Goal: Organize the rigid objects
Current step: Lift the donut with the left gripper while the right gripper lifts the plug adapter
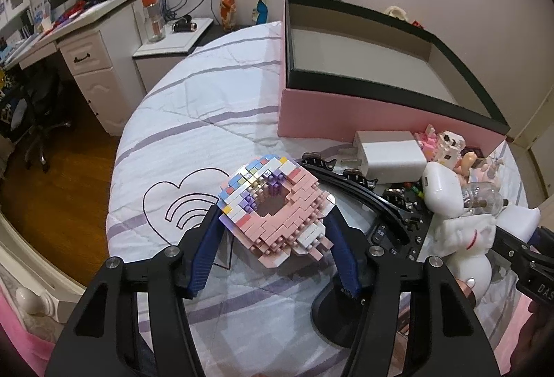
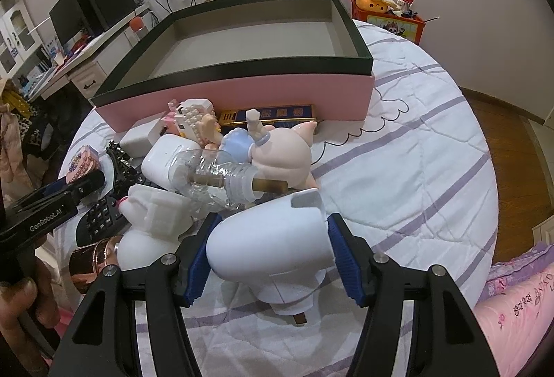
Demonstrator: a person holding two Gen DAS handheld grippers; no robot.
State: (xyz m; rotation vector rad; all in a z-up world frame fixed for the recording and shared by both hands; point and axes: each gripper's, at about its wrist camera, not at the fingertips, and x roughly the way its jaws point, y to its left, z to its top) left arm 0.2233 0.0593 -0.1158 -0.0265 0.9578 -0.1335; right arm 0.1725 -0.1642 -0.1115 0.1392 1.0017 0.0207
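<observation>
Pink and pastel bricks make up the block model (image 1: 273,210), clamped between the left gripper (image 1: 273,231) fingers and held just above the quilt (image 1: 180,120), likely bound for the box (image 1: 363,115) beyond it. The right gripper (image 2: 270,238) fingers clamp a white plug adapter (image 2: 270,238) near the clutter heaped against the box's pink wall: earbud case (image 2: 162,158), plastic bottle (image 2: 214,176), pig figurine (image 2: 287,155), remote (image 2: 100,217)

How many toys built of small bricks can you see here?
2: a pink donut between the left fingers, and a pink-white one against the box. The pile may hide others.
</observation>
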